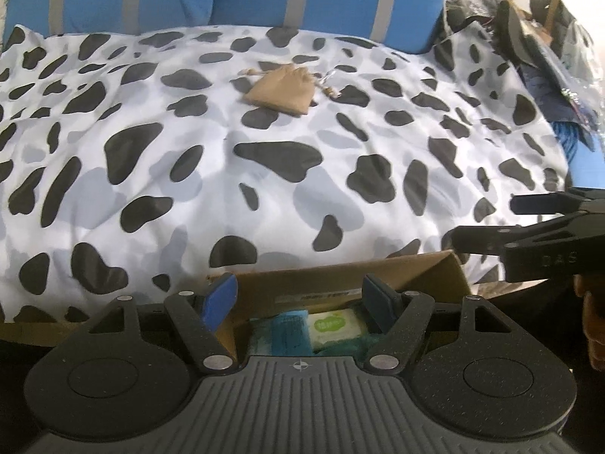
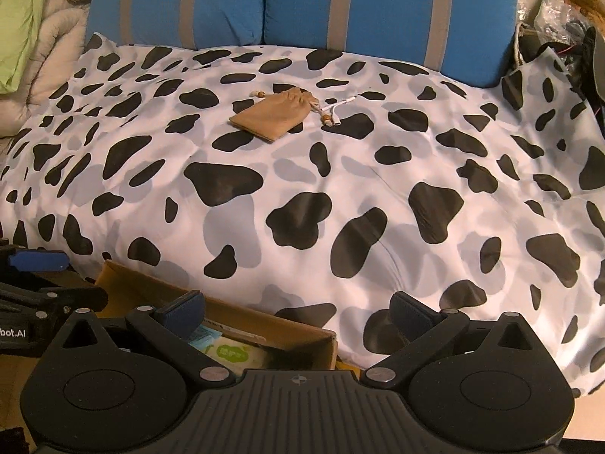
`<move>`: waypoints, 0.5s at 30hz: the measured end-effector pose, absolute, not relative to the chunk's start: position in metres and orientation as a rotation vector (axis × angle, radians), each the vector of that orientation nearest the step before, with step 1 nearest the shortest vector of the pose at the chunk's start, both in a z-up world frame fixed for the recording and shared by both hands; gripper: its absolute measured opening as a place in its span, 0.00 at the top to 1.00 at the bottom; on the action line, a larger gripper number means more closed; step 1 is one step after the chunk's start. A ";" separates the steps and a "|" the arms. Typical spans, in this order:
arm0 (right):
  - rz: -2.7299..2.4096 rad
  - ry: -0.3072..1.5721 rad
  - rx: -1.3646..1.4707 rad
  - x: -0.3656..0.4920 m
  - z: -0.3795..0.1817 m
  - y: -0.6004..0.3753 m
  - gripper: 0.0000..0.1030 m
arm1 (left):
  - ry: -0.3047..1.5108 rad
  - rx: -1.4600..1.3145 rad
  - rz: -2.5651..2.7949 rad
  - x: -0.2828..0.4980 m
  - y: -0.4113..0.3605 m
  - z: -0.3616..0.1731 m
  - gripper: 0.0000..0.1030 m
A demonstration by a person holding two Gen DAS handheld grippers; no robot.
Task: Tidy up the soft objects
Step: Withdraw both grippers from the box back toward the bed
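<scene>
Both the left tongs [image 1: 298, 299] and right tongs [image 2: 297, 310] hang released and empty above the near cardboard box [image 1: 340, 276]. The tan pouch [image 2: 274, 115] lies far off on the bed [image 2: 340, 189]; grabbing carelessly could snag the white cable [image 2: 340, 108] touching it.

Black speckled hand-held gripper [image 1: 302, 299], blue finger pads [image 1: 219, 299], silver pivot screws, ribbed grey housing.
</scene>
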State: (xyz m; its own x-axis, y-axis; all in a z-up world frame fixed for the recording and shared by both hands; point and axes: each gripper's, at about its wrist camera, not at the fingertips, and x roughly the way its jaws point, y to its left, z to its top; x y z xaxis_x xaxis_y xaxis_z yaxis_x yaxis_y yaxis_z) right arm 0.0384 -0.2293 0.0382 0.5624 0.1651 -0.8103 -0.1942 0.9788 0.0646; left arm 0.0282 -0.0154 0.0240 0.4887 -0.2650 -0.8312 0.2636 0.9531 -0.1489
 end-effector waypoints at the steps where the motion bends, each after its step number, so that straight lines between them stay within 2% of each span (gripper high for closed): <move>1: 0.207 0.946 -0.038 0.039 0.039 -0.229 0.00 | 1.006 -0.002 -0.327 0.028 -0.016 0.025 0.30; 15: 0.112 0.807 0.018 0.063 0.046 -0.249 0.00 | 0.939 0.031 -0.308 0.045 -0.016 0.034 0.30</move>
